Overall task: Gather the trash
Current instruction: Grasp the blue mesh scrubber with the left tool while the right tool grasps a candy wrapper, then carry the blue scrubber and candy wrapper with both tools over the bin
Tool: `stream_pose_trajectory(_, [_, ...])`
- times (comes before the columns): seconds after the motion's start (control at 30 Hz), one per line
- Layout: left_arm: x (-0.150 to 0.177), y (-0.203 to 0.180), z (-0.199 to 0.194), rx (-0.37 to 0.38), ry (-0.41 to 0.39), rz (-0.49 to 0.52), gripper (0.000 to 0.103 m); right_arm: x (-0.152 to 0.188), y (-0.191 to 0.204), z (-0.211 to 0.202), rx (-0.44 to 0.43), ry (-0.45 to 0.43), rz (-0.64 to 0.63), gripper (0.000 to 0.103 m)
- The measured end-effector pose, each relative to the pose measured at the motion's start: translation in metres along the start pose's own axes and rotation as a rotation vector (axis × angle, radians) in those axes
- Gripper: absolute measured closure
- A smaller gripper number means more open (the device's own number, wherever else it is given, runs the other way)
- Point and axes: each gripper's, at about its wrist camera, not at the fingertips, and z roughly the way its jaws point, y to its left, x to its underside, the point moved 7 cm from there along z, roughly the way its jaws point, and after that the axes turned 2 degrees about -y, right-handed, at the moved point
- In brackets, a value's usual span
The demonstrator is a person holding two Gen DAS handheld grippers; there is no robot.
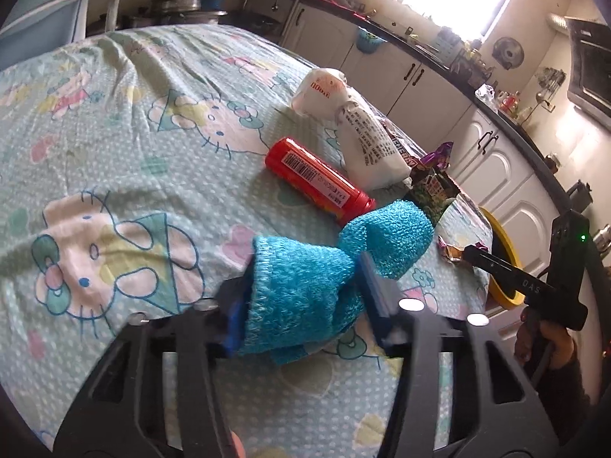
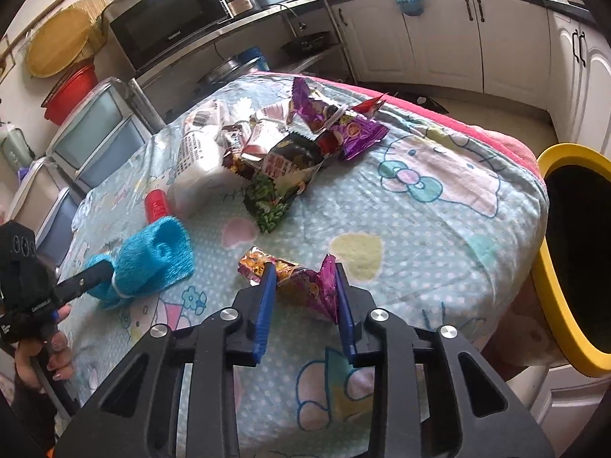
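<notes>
Left gripper (image 1: 301, 297) clamps blue knitted cloth (image 1: 305, 286) beside red tube (image 1: 319, 177)

Turquoise knit cloth (image 1: 305, 290), red tube (image 1: 319, 181) (white barcode label), purple-gold wrapper (image 2: 301, 282), pastel cat-print polka-dot tablecloth (image 2: 439, 236), yellow-rimmed black bin (image 2: 550, 278).

This was a home kitchen. White cabinets (image 2: 439, 38) with dark handles ran under a black counter (image 1: 439, 57) crowded with jars and bottles, and a microwave (image 2: 168, 19) sat on a steel shelf with pans below. A red basin (image 2: 68, 91) and a round woven tray (image 2: 57, 38) leaned by the wall, beside plastic drawers (image 2: 95, 141). The table wore a cartoon-cat cloth (image 2: 382, 210) — plainly a household, not a lab — and a yellow-rimmed bin (image 2: 550, 267) stood at its right edge.
</notes>
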Motion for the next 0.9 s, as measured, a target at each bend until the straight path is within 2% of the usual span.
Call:
stream_pose_trajectory(0.1, [-0.002,-0.006,-0.005,-0.003,-0.004,0.028,0.089,0.002,0.004,-0.004,-0.014,0.003,-0.008,0.082])
stream_pose_trajectory(0.17, [-0.003,-0.012,-0.011,0.012,-0.012,0.042,0.092,0.003,0.008,-0.007,-0.022,0.001,-0.011,0.082])
stream_pose_trajectory(0.6, [-0.021,-0.080,-0.026,0.054,-0.077,0.196,0.094,-0.012,0.008,-0.057,-0.010,-0.098,-0.032,0.083])
stream_pose_trajectory(0.9, [-0.036,-0.116,-0.019,0.073,-0.100,0.252,0.094,-0.029,-0.006,-0.087,0.018,-0.169,-0.014,0.083])
